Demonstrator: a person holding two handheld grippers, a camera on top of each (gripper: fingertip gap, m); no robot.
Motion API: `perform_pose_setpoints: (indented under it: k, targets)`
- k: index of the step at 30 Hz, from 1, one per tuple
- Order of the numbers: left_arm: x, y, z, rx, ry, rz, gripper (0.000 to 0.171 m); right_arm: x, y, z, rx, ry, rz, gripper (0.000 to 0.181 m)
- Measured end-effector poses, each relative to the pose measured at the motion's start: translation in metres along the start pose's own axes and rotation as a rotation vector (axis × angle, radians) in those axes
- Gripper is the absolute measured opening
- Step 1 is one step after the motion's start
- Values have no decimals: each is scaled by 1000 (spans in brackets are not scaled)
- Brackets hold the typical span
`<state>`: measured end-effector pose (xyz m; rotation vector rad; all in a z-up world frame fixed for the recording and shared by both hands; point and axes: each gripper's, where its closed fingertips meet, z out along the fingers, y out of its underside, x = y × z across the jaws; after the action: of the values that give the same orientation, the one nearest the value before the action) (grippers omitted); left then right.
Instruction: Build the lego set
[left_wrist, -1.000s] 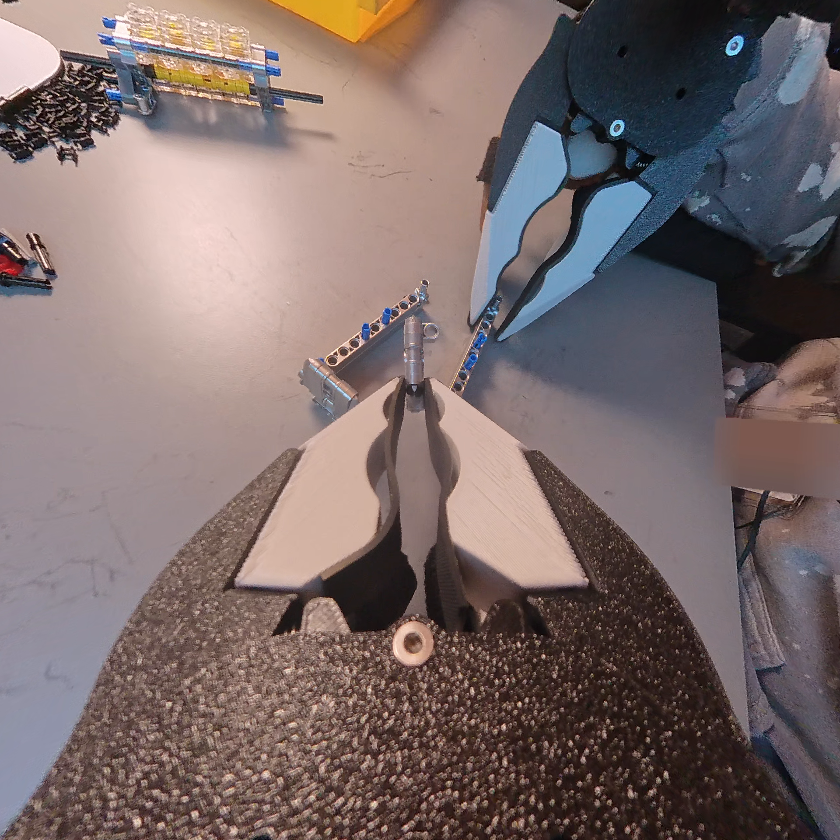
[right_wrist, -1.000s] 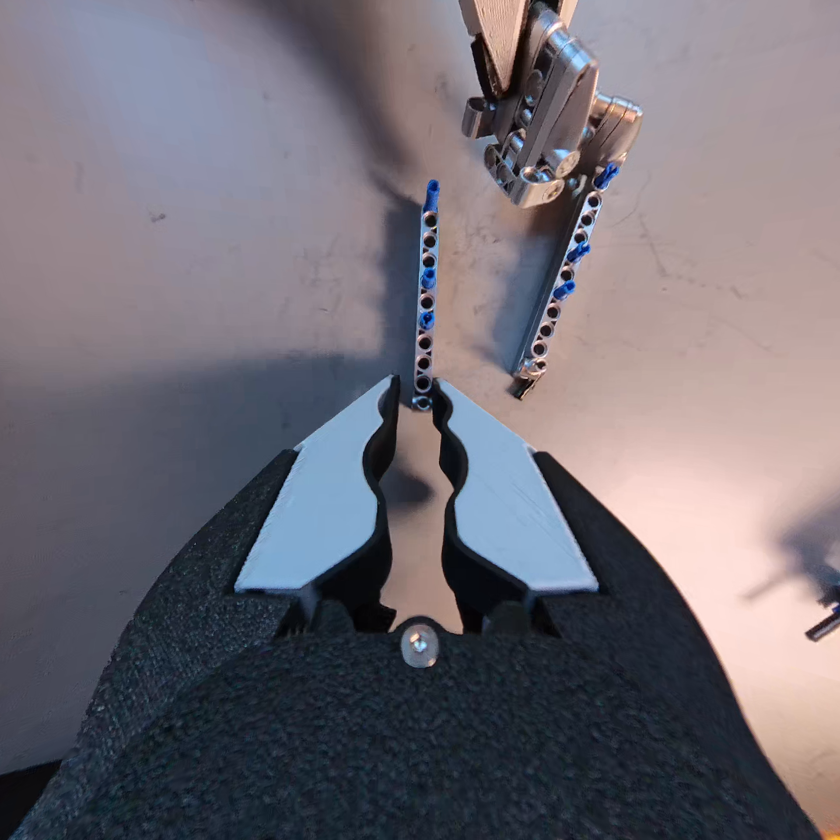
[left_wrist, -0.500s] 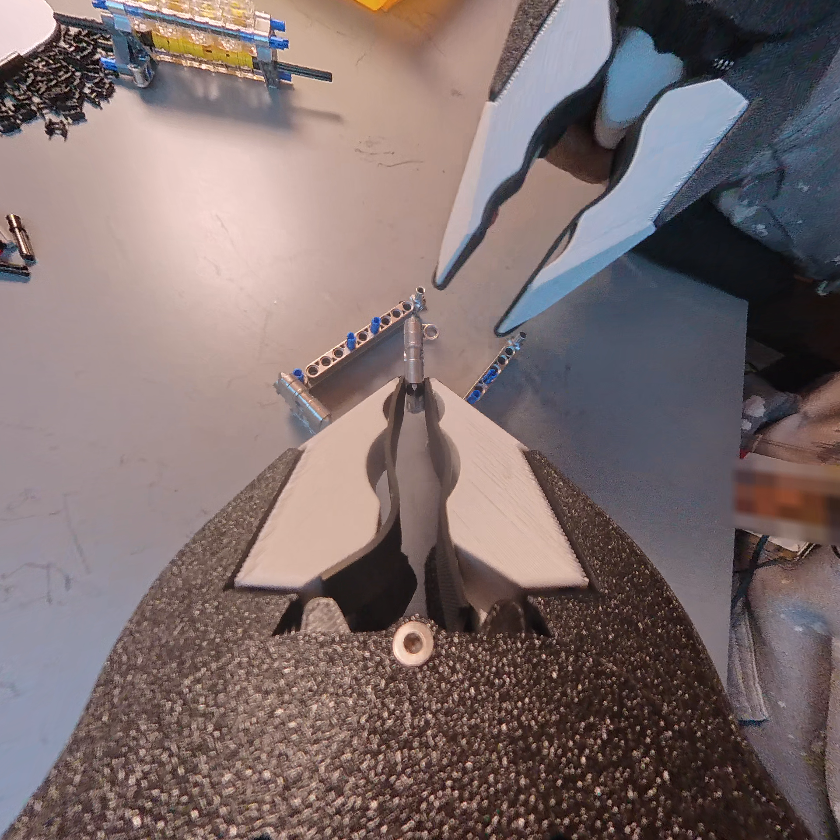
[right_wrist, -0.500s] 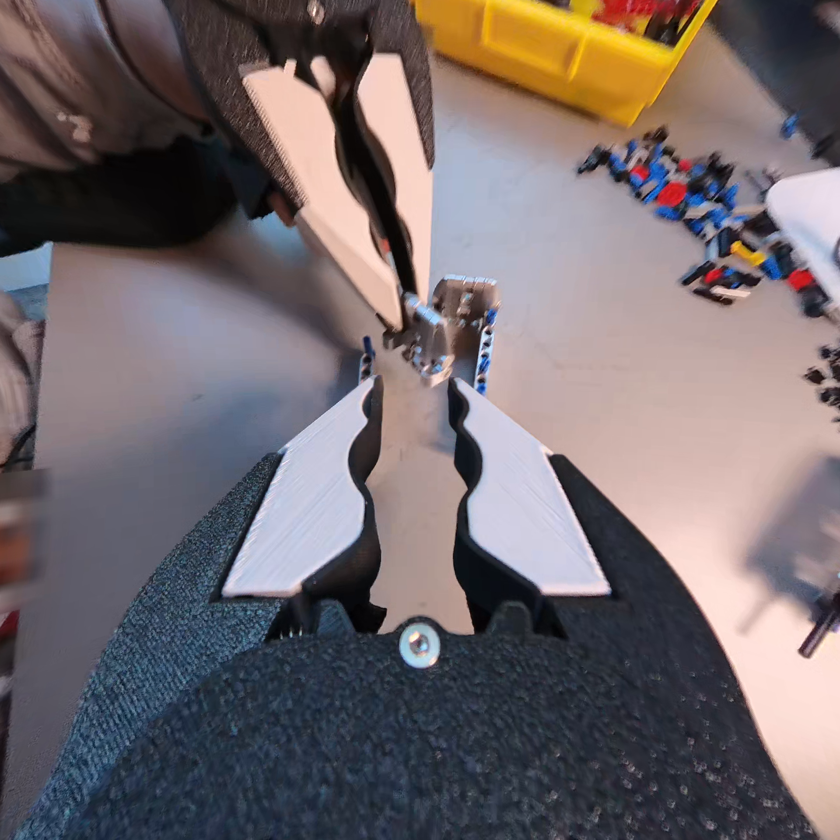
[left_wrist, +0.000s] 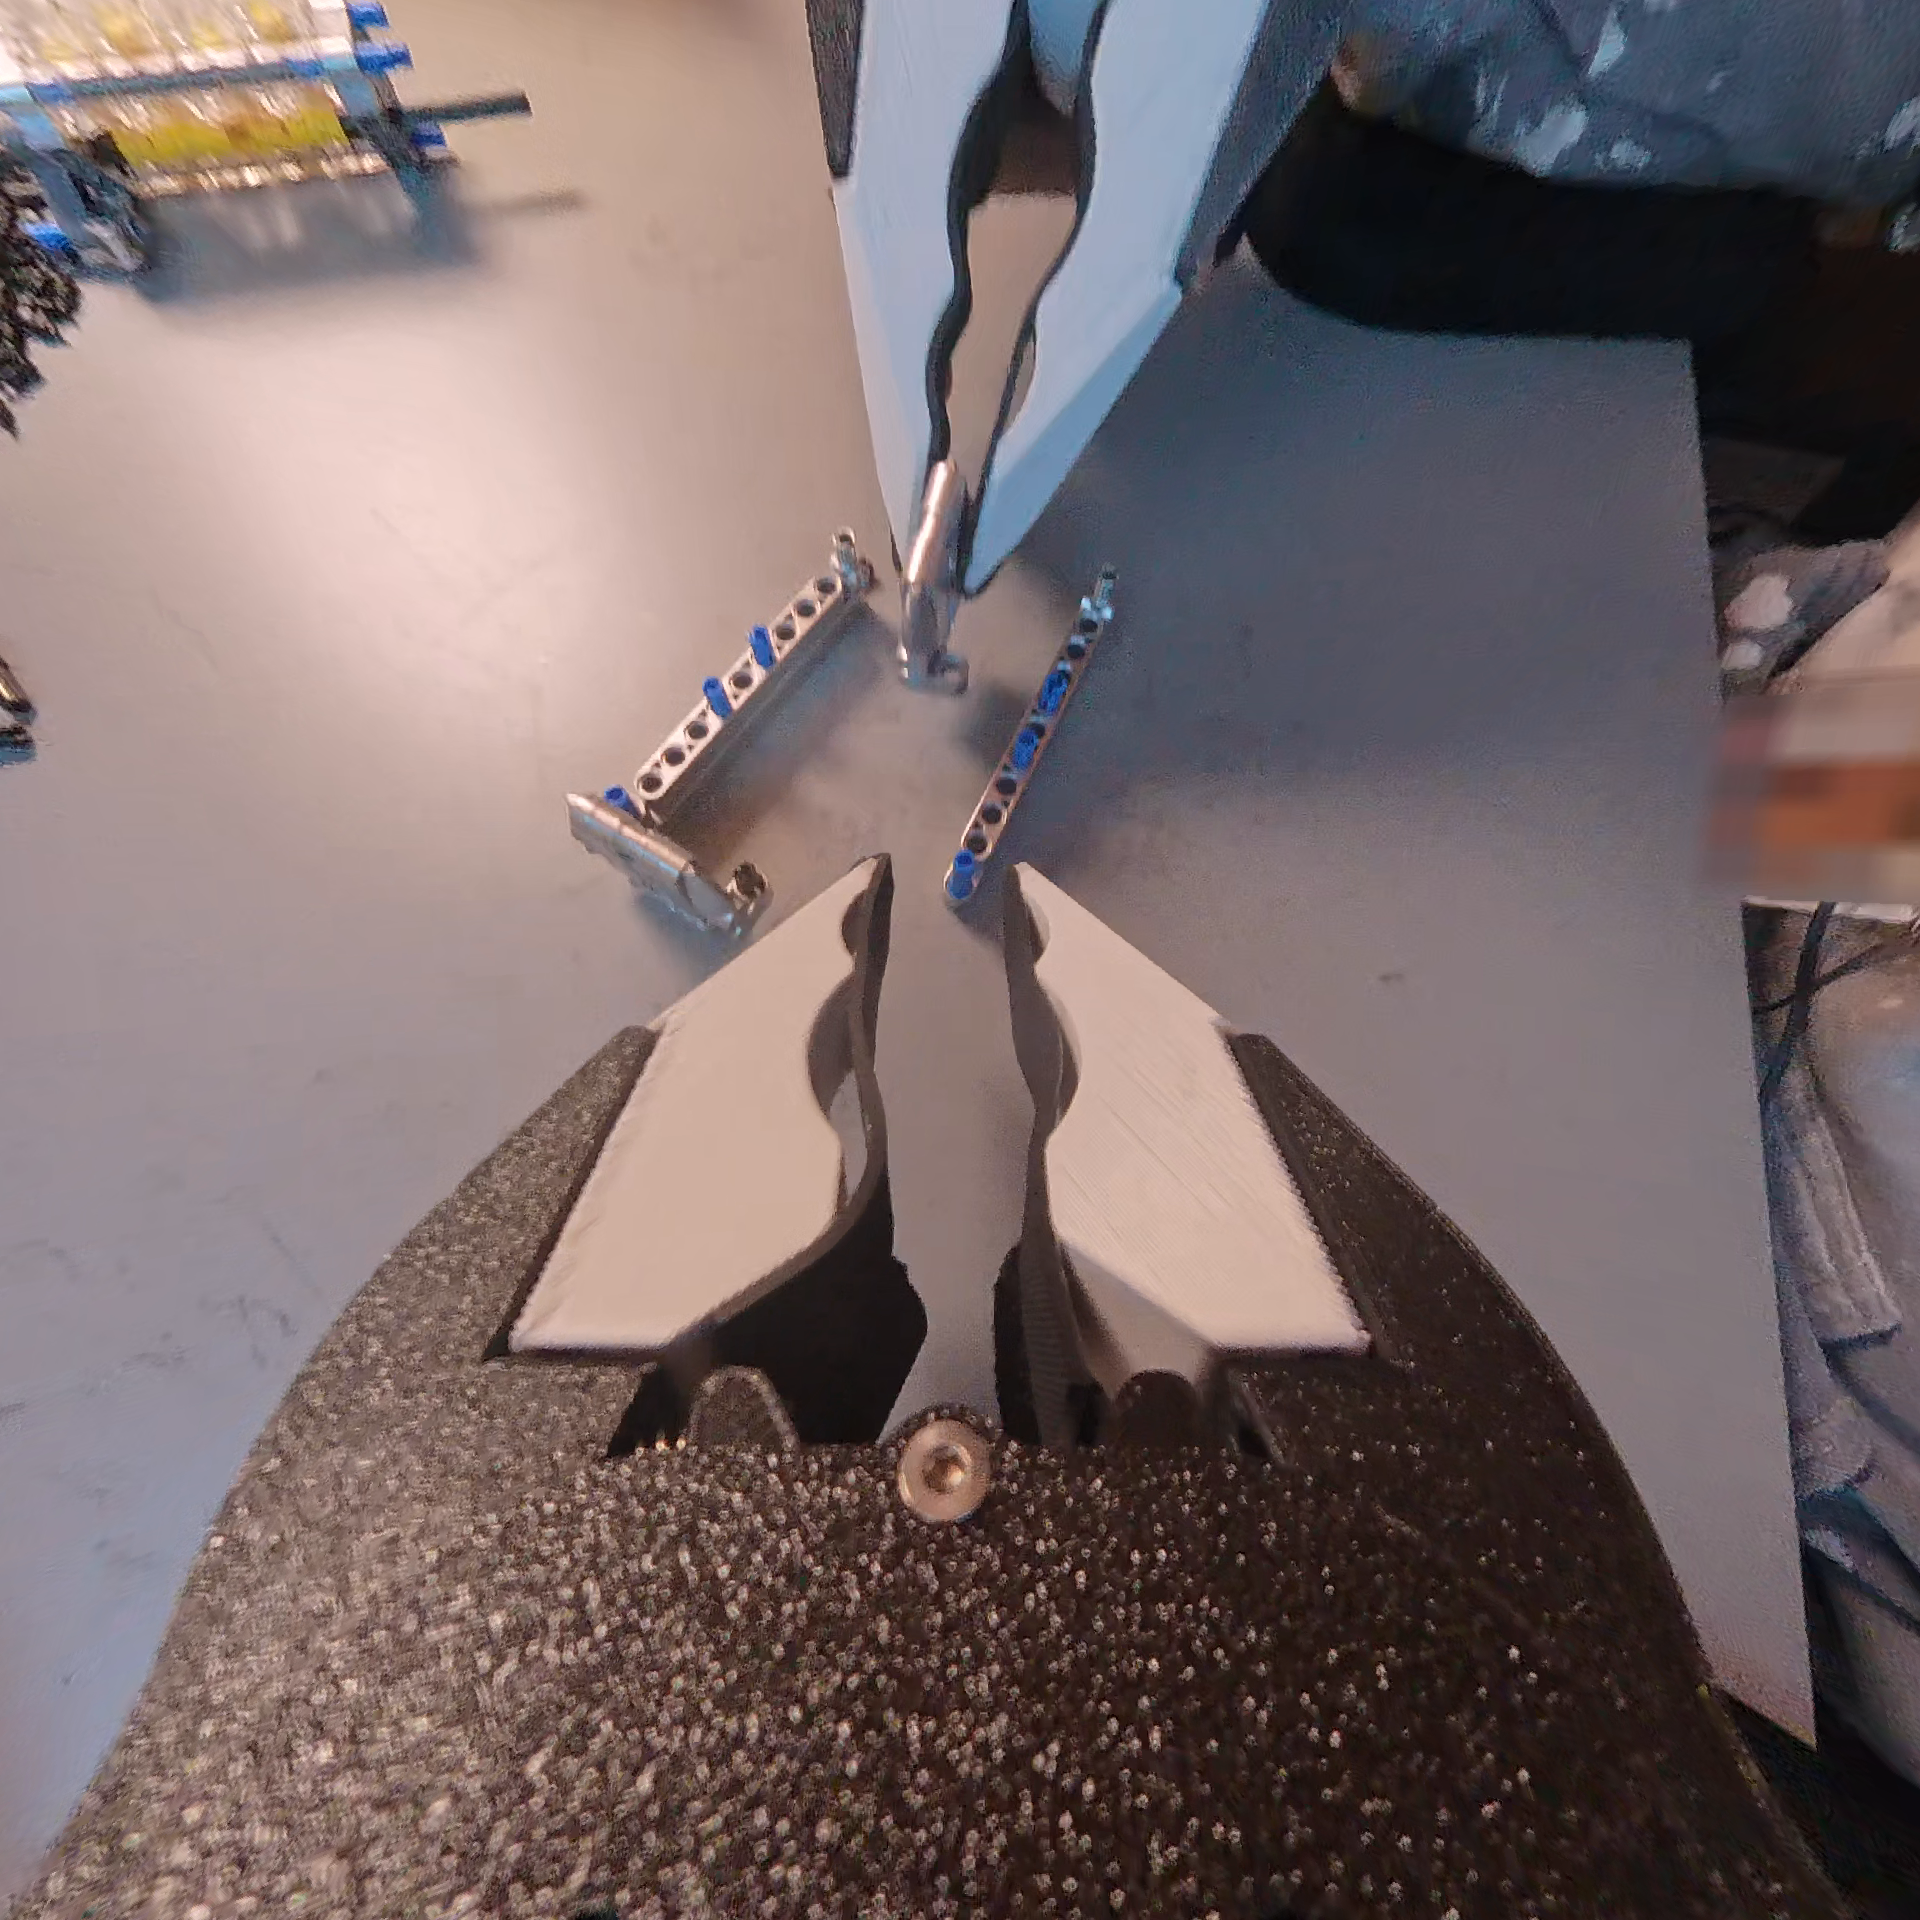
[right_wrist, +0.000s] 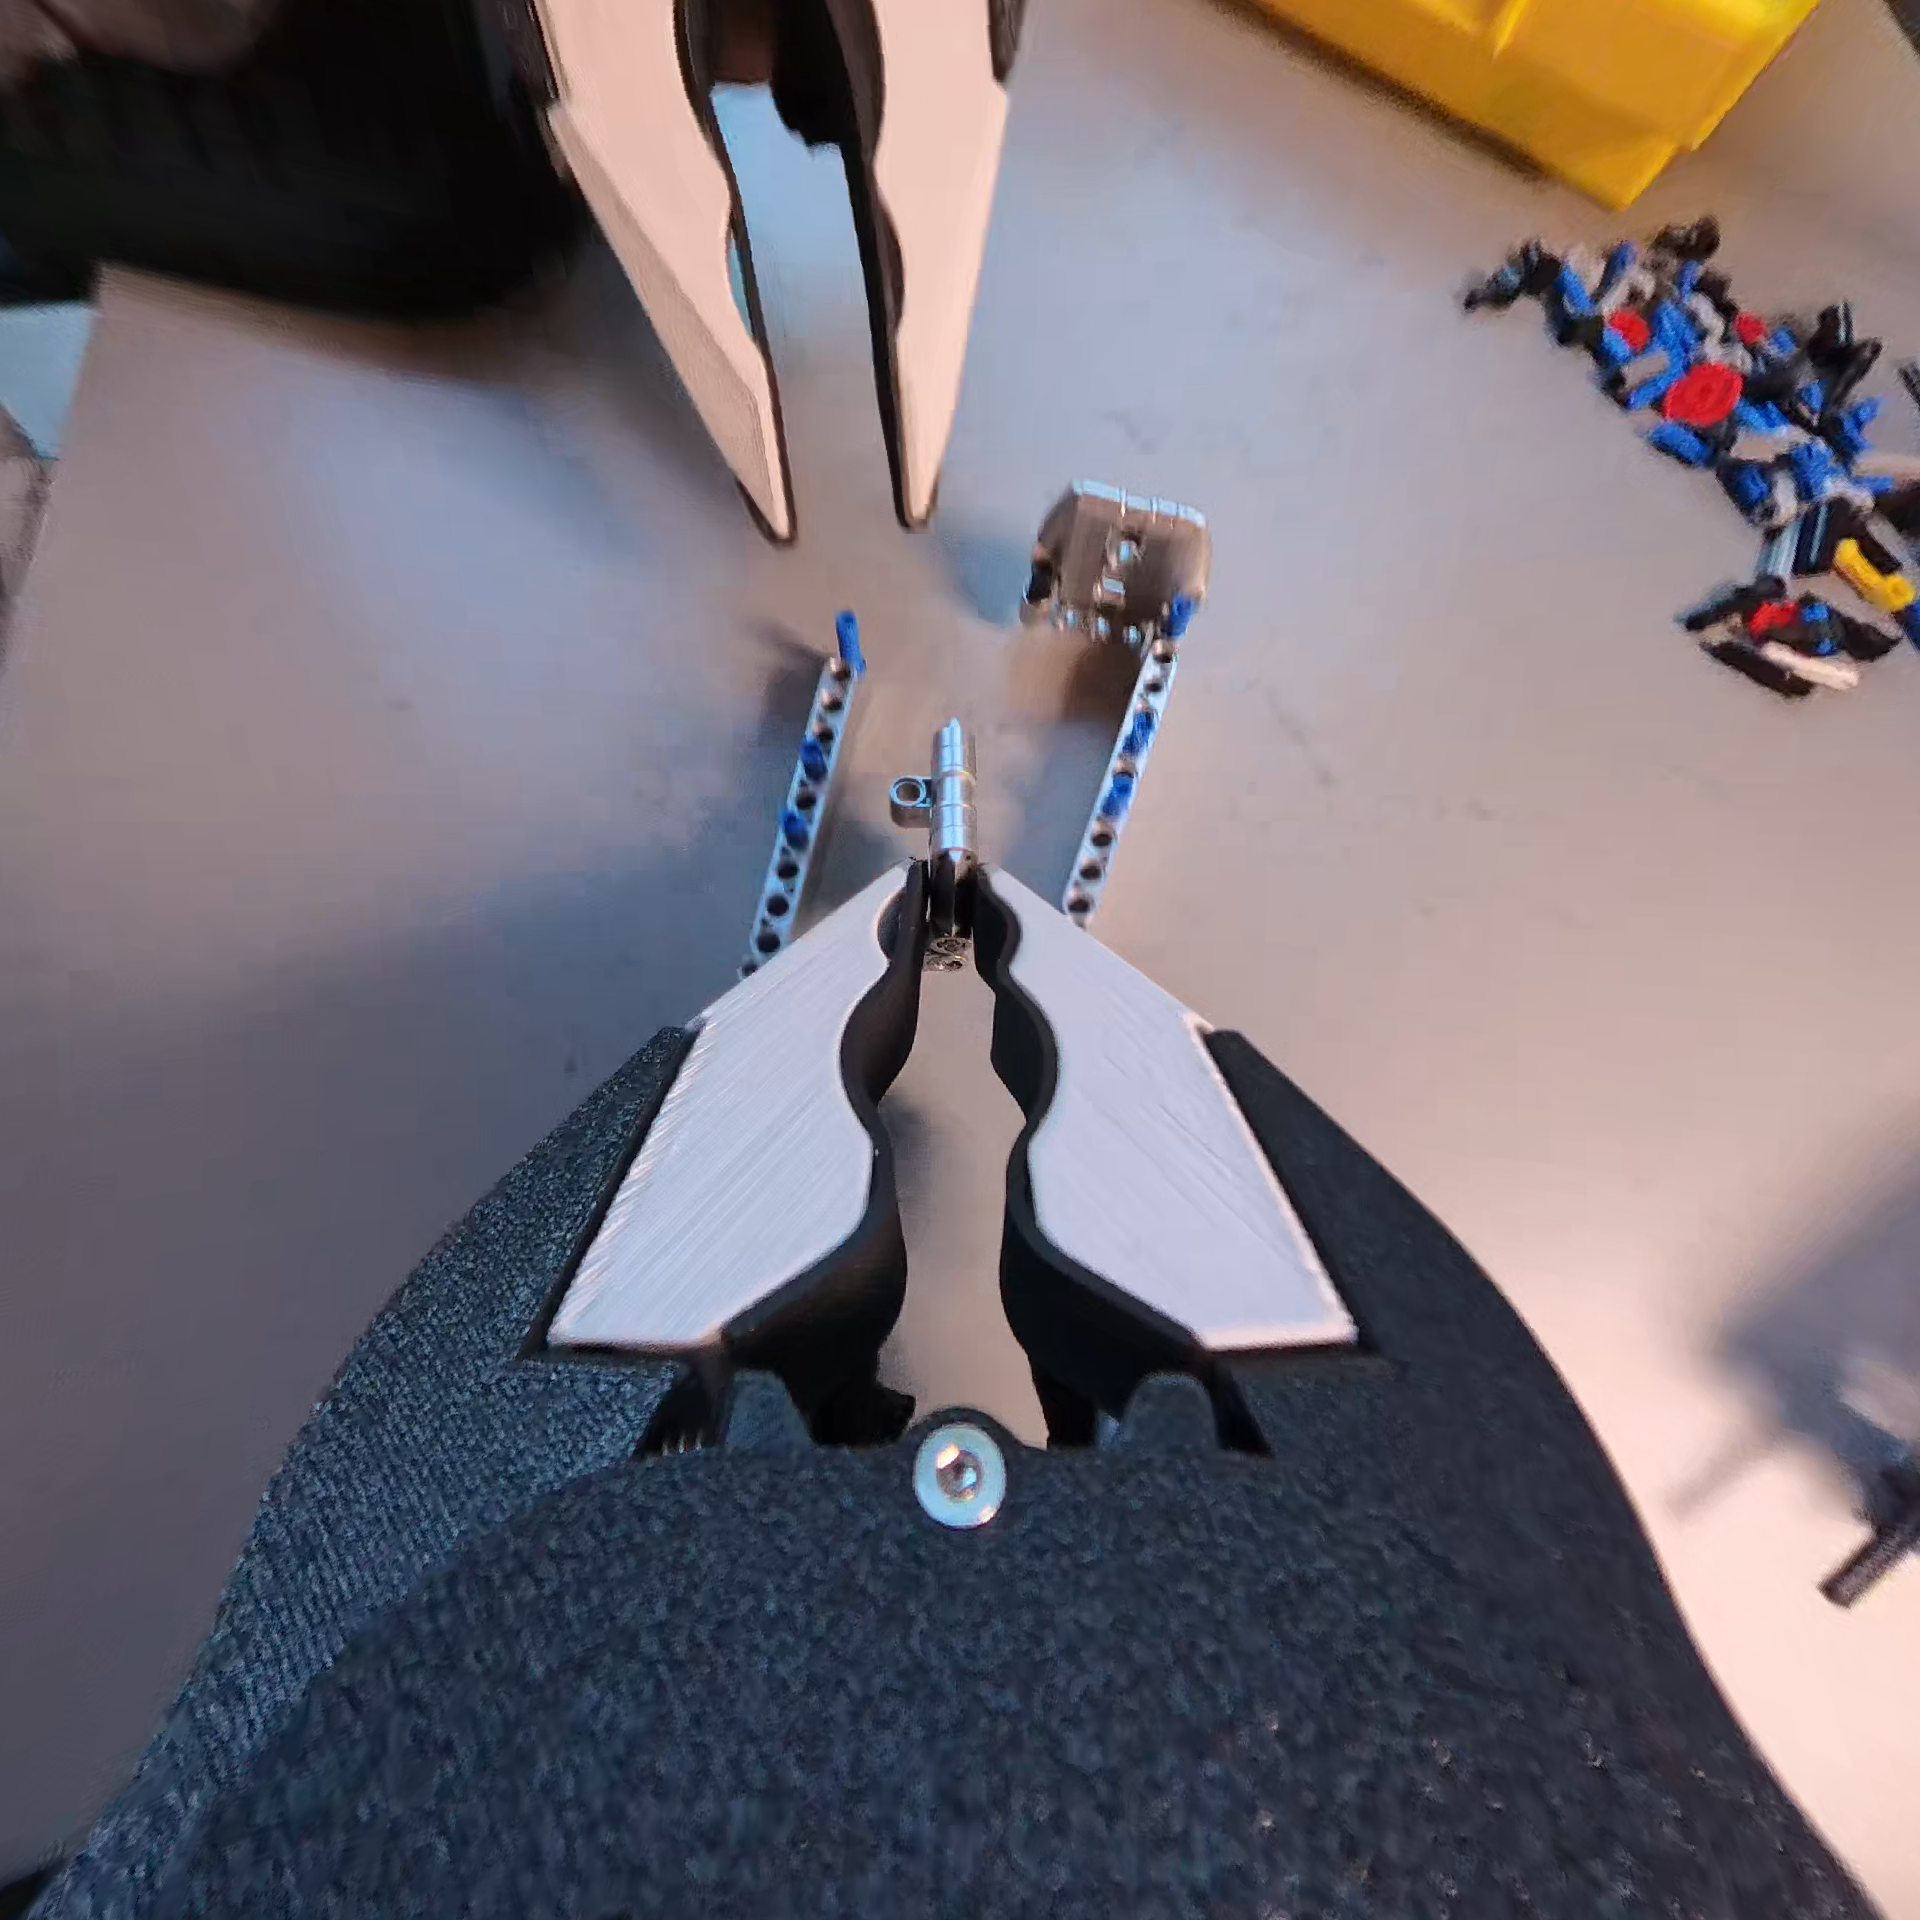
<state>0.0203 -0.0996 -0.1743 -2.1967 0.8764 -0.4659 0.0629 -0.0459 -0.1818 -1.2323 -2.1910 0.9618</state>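
Two claws face each other over your grey table. Your right claw is clenched on a small silver pin; the pin sticks forward from its tips, with a small ring on its left side, and seems to hang above the table. Your left claw is released, its fingers apart with nothing between them. Just ahead of the left claw's tips lies a loose grey strip with holes and blue pegs. To the left of those tips lies a second strip joined to a grey block. The pin hangs between the two strips. Right of your right claw, well apart, lie scattered small parts and a yellow bin.
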Motion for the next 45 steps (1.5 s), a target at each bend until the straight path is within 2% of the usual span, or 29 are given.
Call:
perform_pose_setpoints:
  k: [3,6,12,16,19,24,26,34,45]
  targets:
    - [0,16,9,-81,12,2,17,-10,22,-3,-81,-76,1,6]
    - [-1,21,22,-110,-3,17,16,-29,22,-4,-80,-171,-26,6]
    - [1,8,40,-53,-14,27,9,-59,15,1,-76,-276,-86,6]
    - [10,2,49,-30,8,64,7,-68,14,2,-77,-301,-104,6]
    - [17,-1,53,-21,32,77,6,-58,11,-10,-44,-278,-79,6]
    - [20,-2,52,-19,45,82,6,-17,-10,-27,108,-114,6,6]
    - [14,-6,46,12,37,50,6,-7,-12,-25,115,-67,29,6]
    - [0,-29,30,171,30,-76,13,-7,-6,-8,56,-54,74,6]
    - [0,-34,34,198,30,-63,9,-13,-3,0,22,-63,47,7]
